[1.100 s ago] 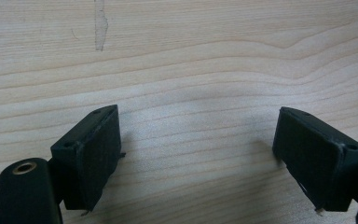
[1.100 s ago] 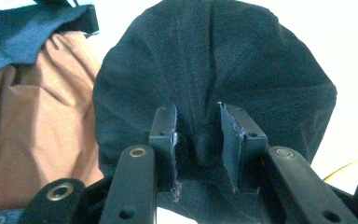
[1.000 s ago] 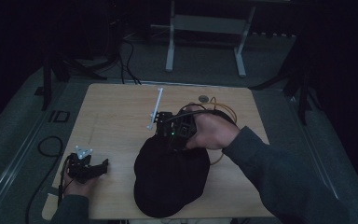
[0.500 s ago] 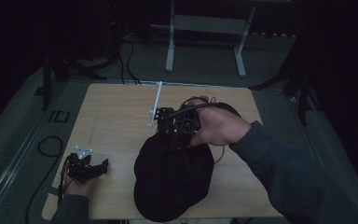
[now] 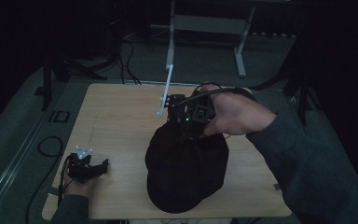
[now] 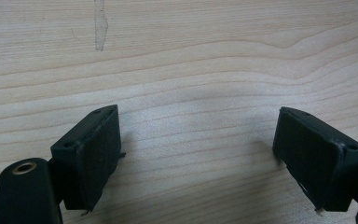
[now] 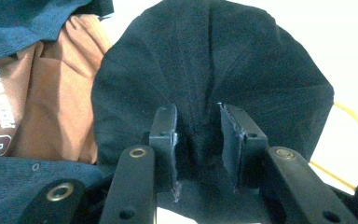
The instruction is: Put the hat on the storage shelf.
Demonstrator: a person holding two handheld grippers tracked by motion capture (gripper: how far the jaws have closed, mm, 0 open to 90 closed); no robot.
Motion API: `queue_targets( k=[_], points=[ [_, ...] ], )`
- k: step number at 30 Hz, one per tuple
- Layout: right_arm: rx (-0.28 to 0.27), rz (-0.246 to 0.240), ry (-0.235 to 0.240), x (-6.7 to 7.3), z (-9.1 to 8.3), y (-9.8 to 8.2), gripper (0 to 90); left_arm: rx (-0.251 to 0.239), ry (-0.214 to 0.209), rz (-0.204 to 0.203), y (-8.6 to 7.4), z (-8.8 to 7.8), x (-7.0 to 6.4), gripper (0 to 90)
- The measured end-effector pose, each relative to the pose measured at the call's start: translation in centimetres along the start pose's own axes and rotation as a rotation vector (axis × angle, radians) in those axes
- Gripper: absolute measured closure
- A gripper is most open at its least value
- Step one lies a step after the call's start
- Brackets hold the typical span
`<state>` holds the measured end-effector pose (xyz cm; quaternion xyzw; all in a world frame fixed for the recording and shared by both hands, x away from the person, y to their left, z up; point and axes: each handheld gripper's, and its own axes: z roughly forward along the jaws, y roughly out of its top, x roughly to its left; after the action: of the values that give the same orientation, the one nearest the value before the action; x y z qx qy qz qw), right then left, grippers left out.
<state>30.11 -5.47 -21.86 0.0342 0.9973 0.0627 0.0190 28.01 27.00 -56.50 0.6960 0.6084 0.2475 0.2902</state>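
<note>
A black cloth cap (image 5: 186,172) lies on the wooden table (image 5: 116,116), near its front edge at the middle. My right gripper (image 5: 187,132) is at the cap's far edge, shut on a bunched fold of the fabric. In the right gripper view the cap (image 7: 214,60) fans out in pleats above the right gripper (image 7: 198,128), both pads pressed into the cloth. My left gripper (image 5: 101,167) rests at the table's front left corner. It stands open over bare wood (image 6: 191,46) in the left gripper view, with nothing between the jaws of the left gripper (image 6: 198,140).
A thin white rod (image 5: 166,88) lies at the table's far edge, just behind the right gripper. A metal stand (image 5: 205,28) and cables (image 5: 46,144) are on the floor around the table. A yellow cable (image 7: 349,116) and the person's orange shirt (image 7: 51,93) appear behind the cap.
The right gripper has pulled the cap's far edge slightly right and up, bunching the fabric. The left gripper has stayed where it was.
</note>
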Motion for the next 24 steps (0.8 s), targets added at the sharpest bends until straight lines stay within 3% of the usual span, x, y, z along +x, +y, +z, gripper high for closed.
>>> queue_targets(
  k=[4, 11, 24],
  points=[
    [-0.009, 0.006, -0.005, -0.1, -0.5, -0.3, 66.7, 0.0, 0.0, 0.0, 0.0, 0.0, 0.0, 15.2],
    [-0.051, 0.021, -0.037, -0.4, -3.2, -1.5, 66.7, -0.001, 0.0, 0.0, 0.0, 0.0, 0.0, 15.2],
    [-0.039, 0.063, -0.044, -2.0, -5.8, -2.8, 66.7, 0.002, -0.001, 0.0, 0.0, 0.0, 0.0, 15.2]
  ],
)
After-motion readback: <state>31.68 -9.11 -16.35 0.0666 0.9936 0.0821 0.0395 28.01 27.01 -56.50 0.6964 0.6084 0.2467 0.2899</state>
